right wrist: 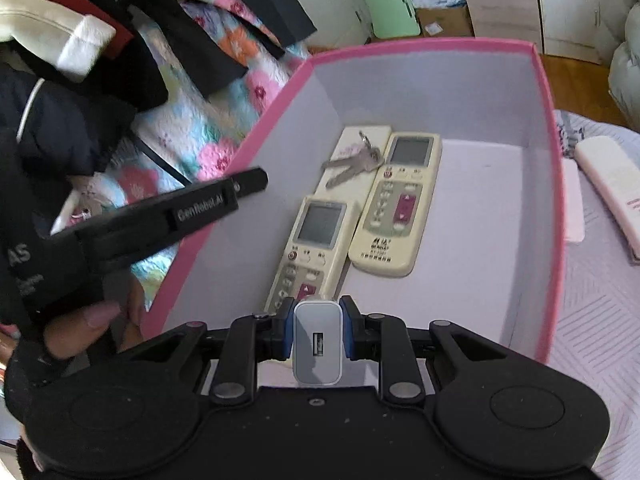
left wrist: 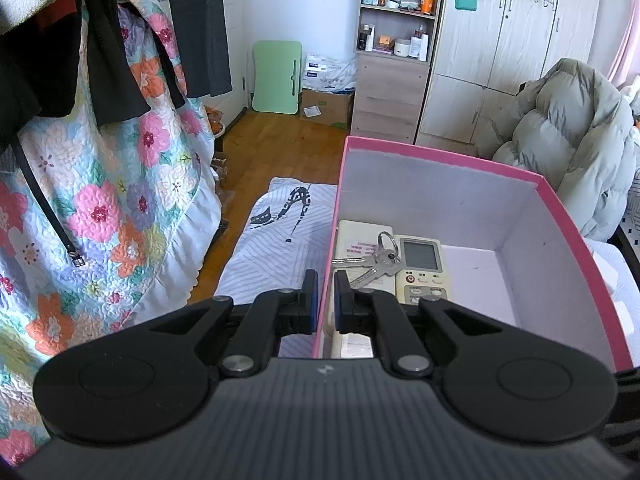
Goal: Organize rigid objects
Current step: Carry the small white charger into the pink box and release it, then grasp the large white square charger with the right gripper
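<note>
Right wrist view shows the USB charger (right wrist: 318, 346), a small white-grey plug block with its port facing the camera, pinched across its 2 flat sides by the right gripper (right wrist: 318, 334). It hangs over the near end of the pink box (right wrist: 549, 128), above the bottom end of the nearer remote (right wrist: 310, 248). The block looks light, hard and smooth-shelled, so it should keep its shape under the pads, though glossy plastic could slip if the squeeze loosens; the flat side faces taken now seem the best place to hold, since the rounded corners offer less purchase.

Inside the box lie 2 cream air-conditioner remotes face up, the farther remote (right wrist: 400, 200) just beside a third remote (right wrist: 362, 160) lying face down, with a bunch of keys (right wrist: 356, 162) resting on it. Bare floor remains on the box's right half, a likely spot for the charger.

Outside, another white remote (right wrist: 612, 184) lies on the striped bedding (right wrist: 600, 320) to the right of the box wall.

The left gripper (left wrist: 326, 300) has its pads pressed onto the box's left wall, apparently steadying it.
</note>
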